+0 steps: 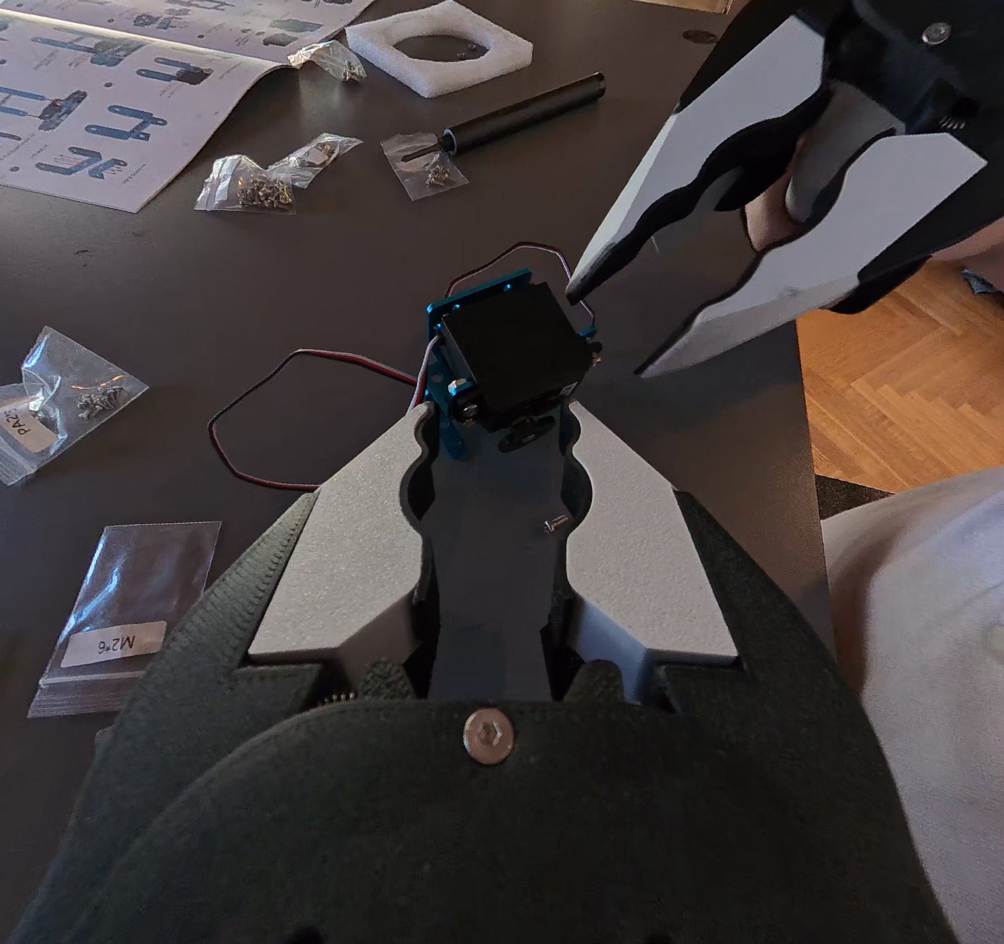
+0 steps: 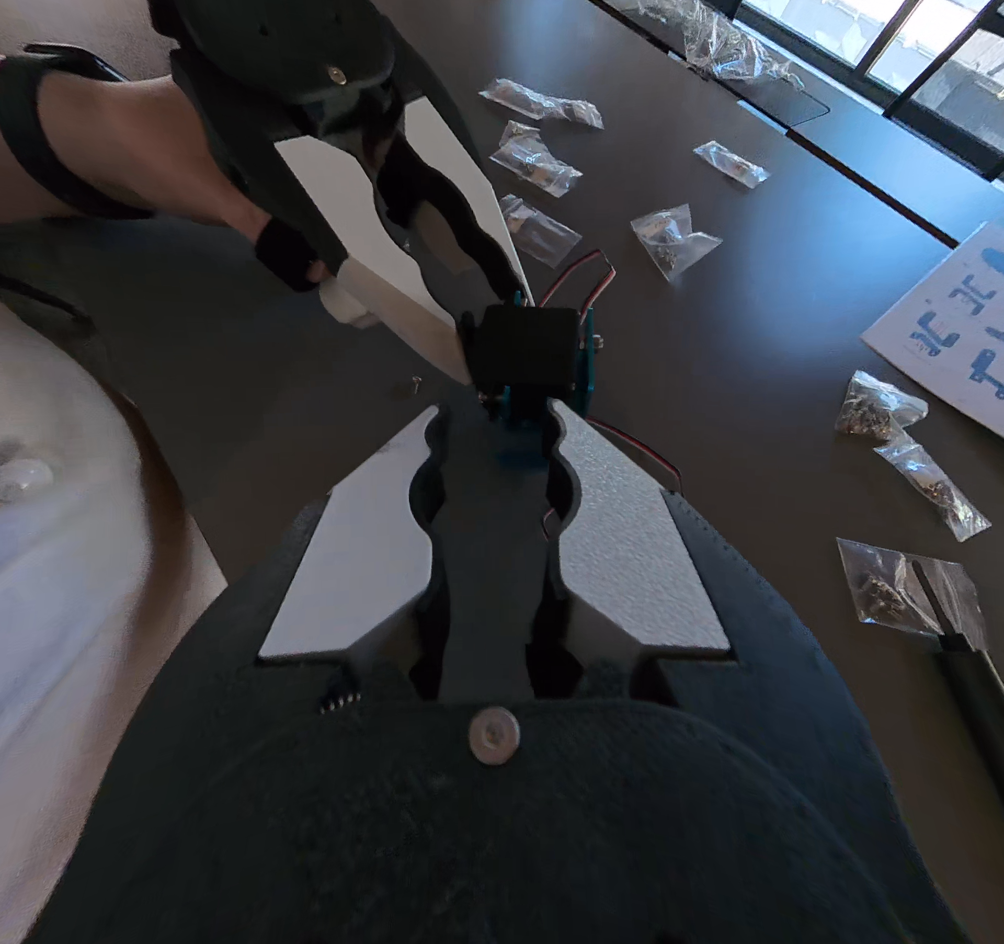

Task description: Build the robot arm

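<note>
A black servo [image 1: 510, 358] sits in a blue metal bracket [image 1: 437, 374], with red, black and white wires [image 1: 255, 429] trailing over the dark table [image 1: 706, 456]. My left gripper [image 1: 497, 410] is closed onto the near end of this assembly, one fingertip on the bracket and the other by the servo horn. My right gripper [image 1: 608, 331] is open at the servo's right side, its upper fingertip touching the top corner near the wire. In the right wrist view the servo [image 2: 521, 353] stands just beyond the right gripper [image 2: 494, 410]. A loose screw [image 1: 555, 524] lies between the left fingers.
Several clear bags of screws [image 1: 250, 184] lie on the left and behind. Printed instruction sheets [image 1: 136, 75], a white foam frame [image 1: 440, 48] and a black screwdriver [image 1: 521, 114] lie at the back. The table edge [image 1: 804, 429] is close on the right, above a wooden floor [image 1: 896, 385]. The loose screw [image 1: 555, 524] sits 5 cm or so from the ends of my left fingers.
</note>
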Demonstrator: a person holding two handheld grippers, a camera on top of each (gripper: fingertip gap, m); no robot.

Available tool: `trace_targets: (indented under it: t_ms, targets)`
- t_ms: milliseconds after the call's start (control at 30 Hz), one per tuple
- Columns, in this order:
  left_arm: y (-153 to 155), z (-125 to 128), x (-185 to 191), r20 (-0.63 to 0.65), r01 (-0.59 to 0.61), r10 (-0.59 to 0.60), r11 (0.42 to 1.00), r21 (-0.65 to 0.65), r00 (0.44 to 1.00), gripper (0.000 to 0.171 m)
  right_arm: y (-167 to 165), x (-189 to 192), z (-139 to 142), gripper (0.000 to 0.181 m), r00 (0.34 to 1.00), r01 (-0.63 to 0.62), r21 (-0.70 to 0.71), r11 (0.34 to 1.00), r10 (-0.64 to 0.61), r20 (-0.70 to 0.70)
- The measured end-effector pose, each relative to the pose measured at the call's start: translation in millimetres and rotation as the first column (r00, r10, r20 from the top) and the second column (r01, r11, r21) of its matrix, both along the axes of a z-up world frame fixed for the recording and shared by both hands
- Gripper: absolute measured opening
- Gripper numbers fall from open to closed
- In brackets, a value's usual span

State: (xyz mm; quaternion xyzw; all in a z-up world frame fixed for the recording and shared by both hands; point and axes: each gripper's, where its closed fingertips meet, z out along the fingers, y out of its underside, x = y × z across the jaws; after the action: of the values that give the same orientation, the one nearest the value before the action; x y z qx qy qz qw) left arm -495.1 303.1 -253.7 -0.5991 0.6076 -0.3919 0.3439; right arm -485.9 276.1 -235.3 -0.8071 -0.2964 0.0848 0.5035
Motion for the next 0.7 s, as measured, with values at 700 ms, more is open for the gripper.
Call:
trace_targets:
  t_ms: [700]
  targets:
    - [0.4,-1.1,0.9,-0.008,-0.019,0.019,1.000,-0.009,1.000,0.044,3.2,-0.7,-1.7,0.021,0.990,0.142,0.066,0.988,-0.141,-0.024]
